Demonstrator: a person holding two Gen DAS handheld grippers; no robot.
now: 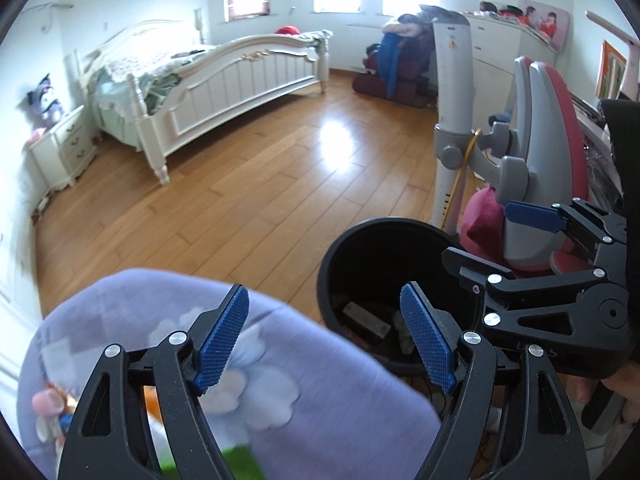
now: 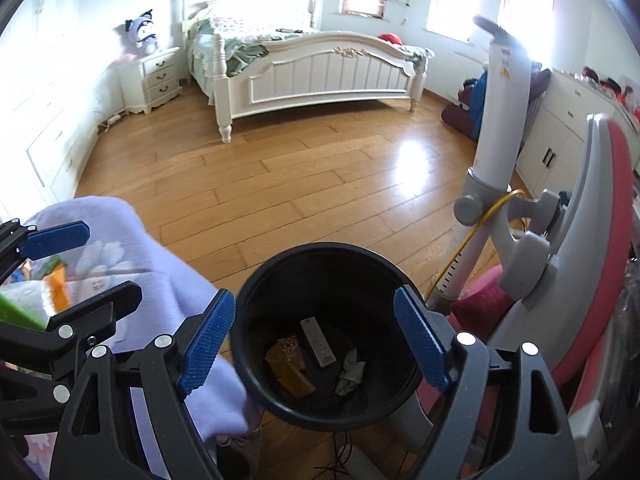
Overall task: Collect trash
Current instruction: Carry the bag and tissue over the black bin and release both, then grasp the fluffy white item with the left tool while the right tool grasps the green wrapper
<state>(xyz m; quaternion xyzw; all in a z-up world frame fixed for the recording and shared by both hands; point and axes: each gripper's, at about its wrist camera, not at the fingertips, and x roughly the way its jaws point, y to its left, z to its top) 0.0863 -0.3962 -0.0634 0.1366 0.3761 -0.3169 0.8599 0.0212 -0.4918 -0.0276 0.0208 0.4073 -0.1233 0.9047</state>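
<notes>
Hovering wide open and empty above the black bin (image 2: 326, 336) on the floor, both the left gripper (image 1: 326, 338) and right gripper (image 2: 314, 338) hold nothing; the crumpled tissue (image 2: 350, 372) inside looks light and soft, best pinched mid-wad.
</notes>
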